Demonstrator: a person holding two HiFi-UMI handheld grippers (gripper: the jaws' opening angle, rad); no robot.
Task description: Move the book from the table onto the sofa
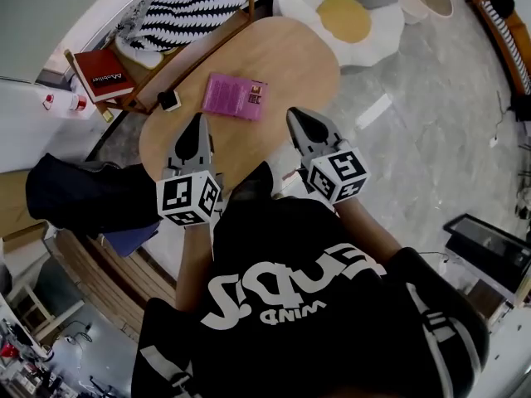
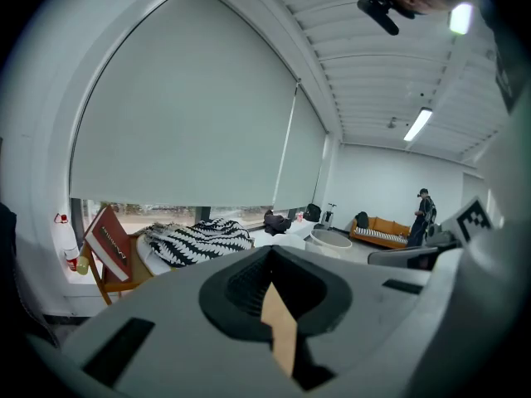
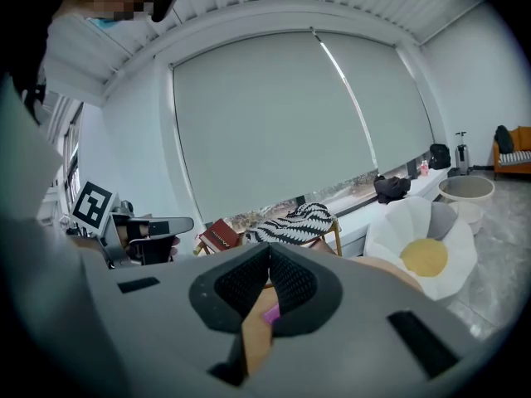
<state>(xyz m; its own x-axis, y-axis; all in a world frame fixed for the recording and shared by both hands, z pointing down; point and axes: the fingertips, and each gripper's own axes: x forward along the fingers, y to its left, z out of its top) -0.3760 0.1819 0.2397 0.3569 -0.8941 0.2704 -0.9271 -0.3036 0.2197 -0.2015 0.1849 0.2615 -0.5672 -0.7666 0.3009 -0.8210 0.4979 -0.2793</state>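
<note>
Left claw (image 1: 197, 124): shut tight, nothing held, over the near part of the worktop.
Right claw (image 1: 300, 119): likewise shut and empty, level with the left one.
Pink rectangular book (image 1: 235, 96): flat on the oval wooden worktop (image 1: 286, 56), just beyond and between both claw tips, touched by neither.
Red hardback book (image 1: 101, 75): off the worktop's left side, near the black-and-white striped cushion (image 1: 195, 2).

A pale oval wooden table (image 1: 282, 65) stands on a grey marbled floor (image 1: 431, 114). Just past its far edge sits a white flower-shaped seat (image 1: 300, 0) with a yellow centre. Grey roller blinds (image 2: 191, 114) cover most of the wide window, and a strip light (image 2: 417, 124) glows on the white ribbed ceiling (image 2: 353, 48).
</note>
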